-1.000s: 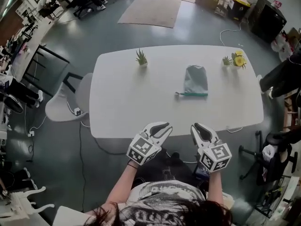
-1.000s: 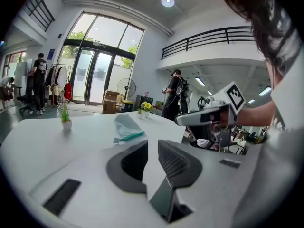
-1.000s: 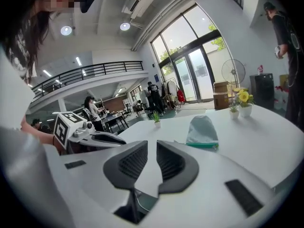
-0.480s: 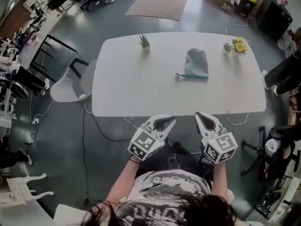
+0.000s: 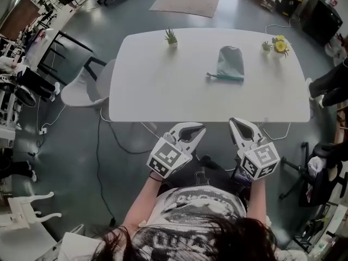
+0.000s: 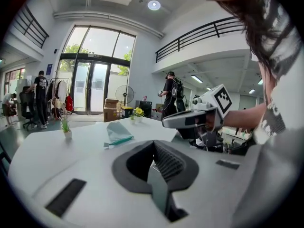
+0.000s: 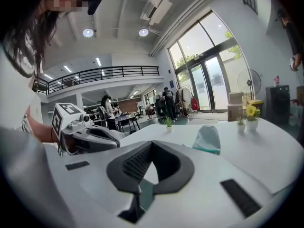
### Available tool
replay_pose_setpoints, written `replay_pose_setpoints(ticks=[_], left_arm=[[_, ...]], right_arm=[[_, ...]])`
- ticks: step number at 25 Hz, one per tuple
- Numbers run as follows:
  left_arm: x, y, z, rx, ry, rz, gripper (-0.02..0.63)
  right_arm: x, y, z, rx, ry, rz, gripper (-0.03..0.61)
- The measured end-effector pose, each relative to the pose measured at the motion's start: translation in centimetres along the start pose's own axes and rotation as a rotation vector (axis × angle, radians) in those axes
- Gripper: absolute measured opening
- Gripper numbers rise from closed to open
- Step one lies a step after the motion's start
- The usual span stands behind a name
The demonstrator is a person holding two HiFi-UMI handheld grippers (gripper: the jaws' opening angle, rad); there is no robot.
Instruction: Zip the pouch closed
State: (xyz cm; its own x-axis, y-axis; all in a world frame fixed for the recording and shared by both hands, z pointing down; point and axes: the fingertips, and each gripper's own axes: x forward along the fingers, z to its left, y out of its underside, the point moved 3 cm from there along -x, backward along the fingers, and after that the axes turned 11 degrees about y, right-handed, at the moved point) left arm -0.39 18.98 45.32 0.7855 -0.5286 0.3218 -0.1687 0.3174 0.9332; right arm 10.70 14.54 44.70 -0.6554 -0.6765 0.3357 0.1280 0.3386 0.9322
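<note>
Head view — pouch (image 5: pixel 230 63) on table (image 5: pixel 163 80), left gripper (image 5: pixel 201 128), right gripper (image 5: pixel 235 122) short of near edge — fingers together

White table (image 5: pixel 163 91) with pouch (image 5: pixel 230 63), potted plants (image 5: pixel 171 36)

Bright, even daylight
Tall windows (image 6: pixel 97 70) and ceiling lamps (image 7: pixel 88 32) give the light; gripper views bulge fisheye, corners dark, shadows faint.

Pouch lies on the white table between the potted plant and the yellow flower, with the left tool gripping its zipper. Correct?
No. The pouch lies on the white table between the potted plant and the yellow flower, but the left tool grips nothing: the left gripper view shows its jaws shut empty, and the head view shows it short of the table.
</note>
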Motion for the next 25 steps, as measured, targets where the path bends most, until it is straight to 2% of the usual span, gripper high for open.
replay_pose_setpoints(ticks=[7, 16, 25], left_arm=[[0.2, -1.3, -0.9, 0.045, 0.019, -0.004, 0.012], [0.4, -0.9, -1.3, 0.037, 0.036, 0.011, 0.012], [0.7, -0.5, -1.3, 0.027, 0.040, 0.025, 0.012]], right_arm=[[-0.8, -0.1, -0.6, -0.007, 0.015, -0.002, -0.003], [-2.1, 0.2, -2.2, 0.016, 0.059, 0.000, -0.003], [-2.4, 0.2, -2.7, 0.017, 0.067, 0.002, -0.003]])
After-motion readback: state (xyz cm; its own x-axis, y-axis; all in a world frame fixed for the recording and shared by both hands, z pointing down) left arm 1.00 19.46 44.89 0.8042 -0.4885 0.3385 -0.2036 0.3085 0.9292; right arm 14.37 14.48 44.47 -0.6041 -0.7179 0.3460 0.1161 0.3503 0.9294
